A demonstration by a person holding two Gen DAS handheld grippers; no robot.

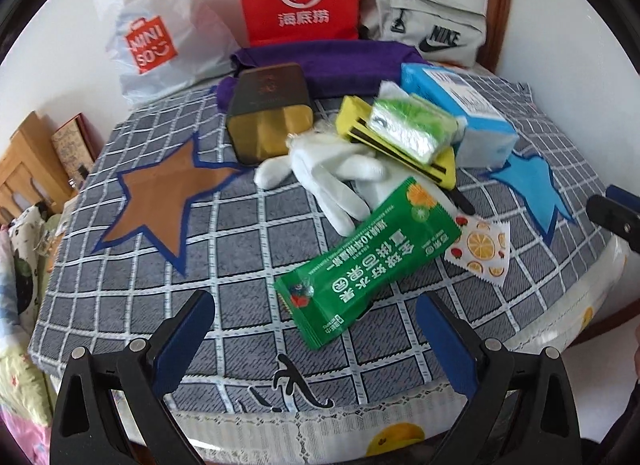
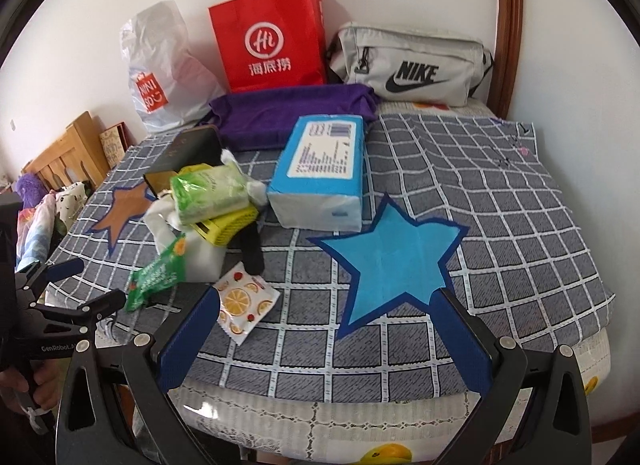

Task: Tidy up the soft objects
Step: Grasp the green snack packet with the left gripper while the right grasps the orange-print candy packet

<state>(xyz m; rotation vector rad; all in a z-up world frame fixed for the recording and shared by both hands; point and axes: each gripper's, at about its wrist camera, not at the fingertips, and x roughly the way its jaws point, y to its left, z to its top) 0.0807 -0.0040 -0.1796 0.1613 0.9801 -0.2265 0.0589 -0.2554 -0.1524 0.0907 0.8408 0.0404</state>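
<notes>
A heap lies mid-table on the grey checked cloth [image 1: 240, 249]: a white glove [image 1: 332, 169], a green snack packet [image 1: 368, 261], a fruit-print sachet [image 1: 482, 249], a green wipes pack [image 1: 412, 129] on a yellow item [image 1: 400, 153], a blue tissue pack [image 2: 320, 173], a dark tin [image 1: 268, 109] and a purple cloth [image 2: 288, 113]. My left gripper [image 1: 316, 305] is open just short of the green packet, holding nothing. My right gripper [image 2: 328, 297] is open and holds nothing, between the sachet [image 2: 244, 305] and the blue star patch [image 2: 396, 261].
A red paper bag [image 2: 272, 37], a white plastic bag [image 2: 160, 73] and a grey pouch [image 2: 412, 65] stand along the wall at the back. A brown star patch [image 1: 160, 193] lies left of the heap. Wooden furniture [image 2: 64, 157] stands off the table's left.
</notes>
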